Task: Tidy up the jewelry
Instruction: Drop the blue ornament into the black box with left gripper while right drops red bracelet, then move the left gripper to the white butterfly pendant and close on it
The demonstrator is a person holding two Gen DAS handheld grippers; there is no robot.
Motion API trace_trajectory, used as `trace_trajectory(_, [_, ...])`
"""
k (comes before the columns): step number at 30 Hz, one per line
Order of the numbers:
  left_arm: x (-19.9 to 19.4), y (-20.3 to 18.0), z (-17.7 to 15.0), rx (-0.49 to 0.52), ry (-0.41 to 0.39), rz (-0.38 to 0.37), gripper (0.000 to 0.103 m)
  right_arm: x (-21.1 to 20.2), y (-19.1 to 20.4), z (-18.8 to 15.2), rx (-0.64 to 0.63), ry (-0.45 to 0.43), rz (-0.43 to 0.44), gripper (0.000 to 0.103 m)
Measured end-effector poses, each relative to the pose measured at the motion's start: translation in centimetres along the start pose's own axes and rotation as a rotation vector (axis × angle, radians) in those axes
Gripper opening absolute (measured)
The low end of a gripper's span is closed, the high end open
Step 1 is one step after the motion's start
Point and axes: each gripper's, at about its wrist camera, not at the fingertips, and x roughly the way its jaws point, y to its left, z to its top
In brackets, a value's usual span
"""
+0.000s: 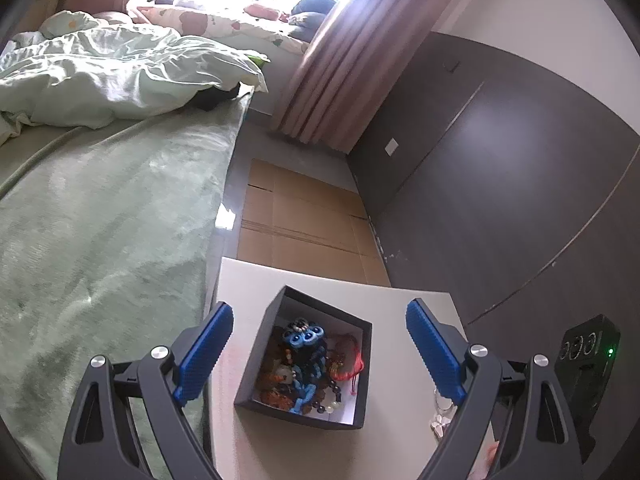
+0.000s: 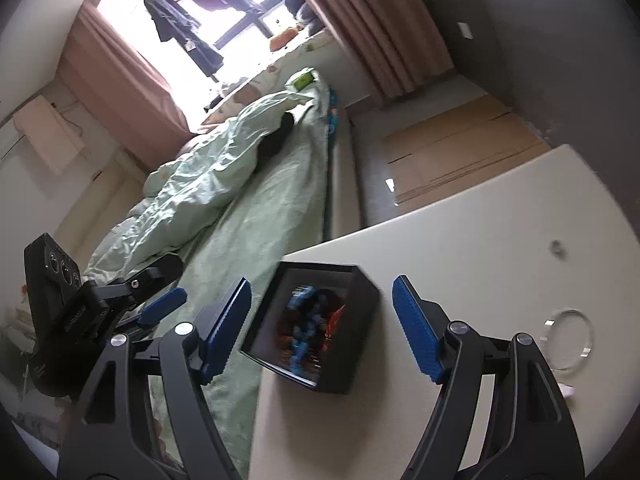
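Observation:
A black open box (image 1: pixel 352 416) sits on the white table (image 1: pixel 256 280). It holds a pile of jewelry (image 1: pixel 308 364): blue beaded pieces, amber beads, a red cord. My left gripper (image 1: pixel 320 336) is open and empty, its blue pads either side of the box, above it. In the right wrist view the box (image 2: pixel 360 340) lies near the table's left edge, and my right gripper (image 2: pixel 320 312) is open and empty over it. A clear bangle (image 2: pixel 568 344) lies on the table to the right. A small pale trinket (image 1: pixel 440 424) lies by the left gripper's right finger.
A bed with a green blanket (image 1: pixel 100 240) runs along the table's left side. Flattened cardboard (image 1: pixel 304 220) lies on the floor beyond the table. A dark wardrobe (image 1: pixel 500 160) stands on the right. The left gripper's body (image 2: pixel 80 312) shows at the right wrist view's left.

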Motion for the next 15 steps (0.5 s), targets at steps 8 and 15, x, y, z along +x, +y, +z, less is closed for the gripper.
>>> trace_trajectory(8, [1.1, -2.6, -1.5, 0.065, 0.03, -0.009, 0.085, -3.3, -3.3, 0.3, 0.029, 0.008, -0.092, 0.074])
trace_trajectory(15, [2.2, -5.6, -3.2, 0.149, 0.058, -0.025, 0.085, -5.7, -5.8, 0.2, 0.05, 0.04, -0.146, 0.074])
